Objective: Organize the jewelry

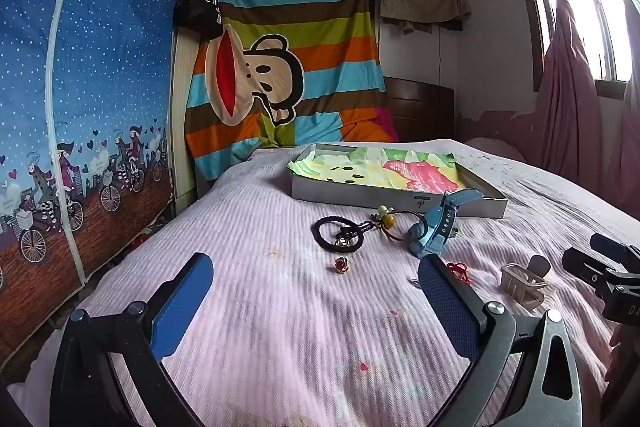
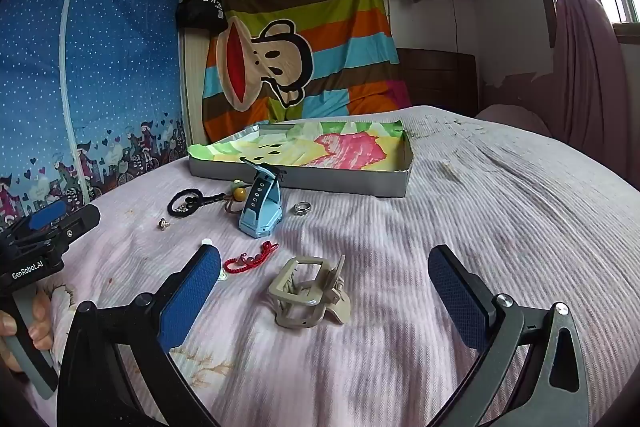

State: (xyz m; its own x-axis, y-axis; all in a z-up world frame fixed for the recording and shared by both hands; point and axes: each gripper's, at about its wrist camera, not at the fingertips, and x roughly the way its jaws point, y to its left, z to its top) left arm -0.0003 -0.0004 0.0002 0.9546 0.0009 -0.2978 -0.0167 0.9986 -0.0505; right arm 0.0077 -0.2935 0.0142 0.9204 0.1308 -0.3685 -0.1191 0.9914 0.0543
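Jewelry lies scattered on a pink bedspread [image 1: 248,307]. My left gripper [image 1: 316,277] is open above the spread, with a small red ring [image 1: 342,264] just beyond its fingertips. Farther off lie a black hair tie [image 1: 338,233], a beaded charm [image 1: 389,220] and a blue watch [image 1: 434,227]. A shallow grey box [image 1: 396,197] lined with colourful cloth sits behind them. My right gripper [image 2: 324,267] is open, and a beige hair claw [image 2: 310,293] lies between its fingers. A red cord bracelet [image 2: 250,258], the blue watch [image 2: 262,209], a silver ring [image 2: 301,207] and the box [image 2: 304,183] are ahead.
A blue fabric wardrobe [image 1: 80,99] stands left of the bed. A striped cartoon sheet [image 1: 288,67] hangs on the far wall. A window with pink curtains [image 1: 568,115] is at the right. A hand [image 2: 24,327] holds the left gripper's handle.
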